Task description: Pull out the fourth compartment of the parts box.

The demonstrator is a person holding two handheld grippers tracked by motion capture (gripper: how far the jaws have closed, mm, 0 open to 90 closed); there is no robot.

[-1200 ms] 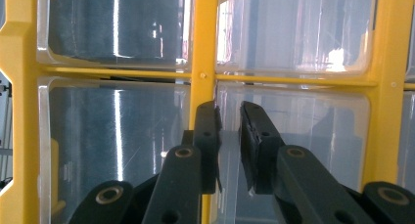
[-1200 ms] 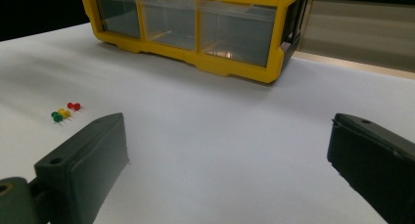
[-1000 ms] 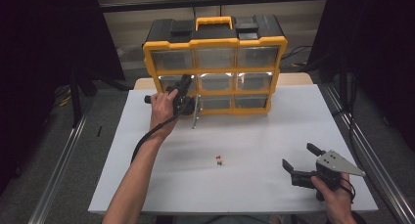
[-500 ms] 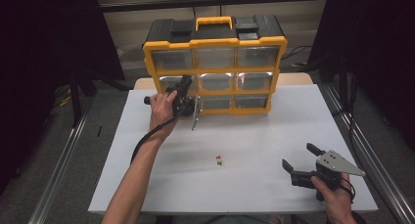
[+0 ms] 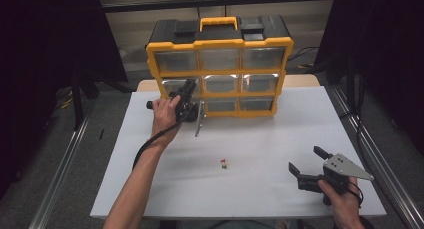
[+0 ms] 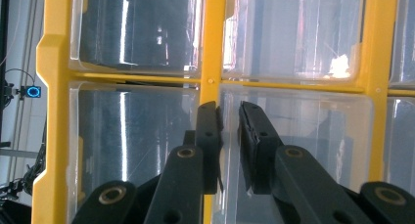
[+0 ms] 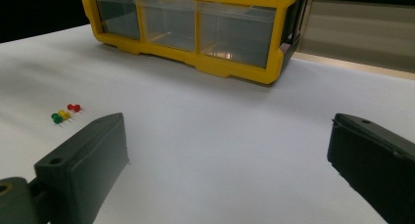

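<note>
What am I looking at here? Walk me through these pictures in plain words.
A person at a table works with two hand-held claws instead of a robot. One picture comes from a camera above, looking down. The other two come from small cameras riding on each claw, looking along its black jaws.

On the table stand a yellow cabinet with clear drawers and three small pins, red, yellow and green.

The left claw is pressed up to a drawer in the cabinet's middle row, its jaws nearly together. Whether they pinch the drawer front is hard to tell. The right claw is at the near right, jaws wide open, holding nothing.
</note>
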